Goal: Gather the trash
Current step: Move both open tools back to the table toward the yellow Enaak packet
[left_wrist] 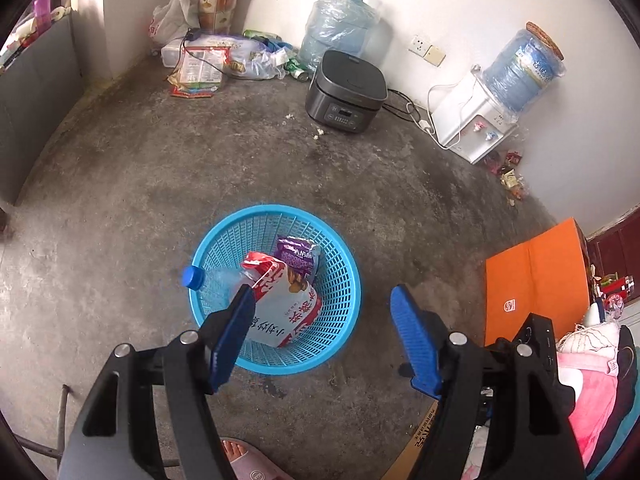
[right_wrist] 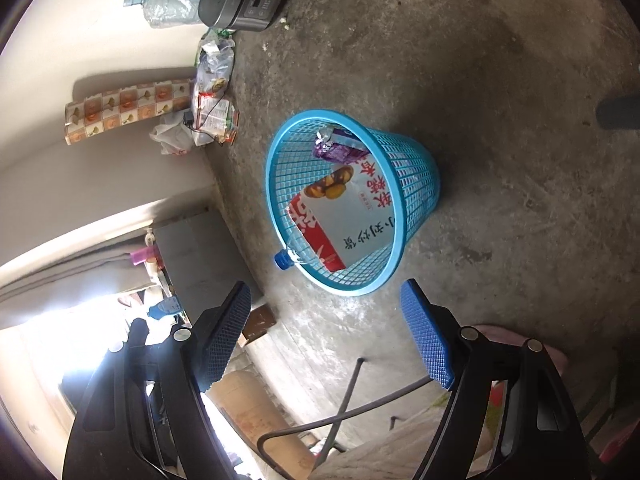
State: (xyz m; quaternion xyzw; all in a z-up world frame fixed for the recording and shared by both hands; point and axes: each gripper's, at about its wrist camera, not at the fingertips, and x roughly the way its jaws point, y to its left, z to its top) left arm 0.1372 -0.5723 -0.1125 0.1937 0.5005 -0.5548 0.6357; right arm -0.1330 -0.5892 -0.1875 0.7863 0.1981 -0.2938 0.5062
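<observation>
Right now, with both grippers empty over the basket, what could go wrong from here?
1. The bottle lies with its capped neck sticking out over the basket rim; a nudge could tip it onto the floor.
2. The big snack bag fills most of the opening, so further trash may rest on top and slide off.
3. The basket looks light; the open left gripper or right gripper could knock it over.
</observation>
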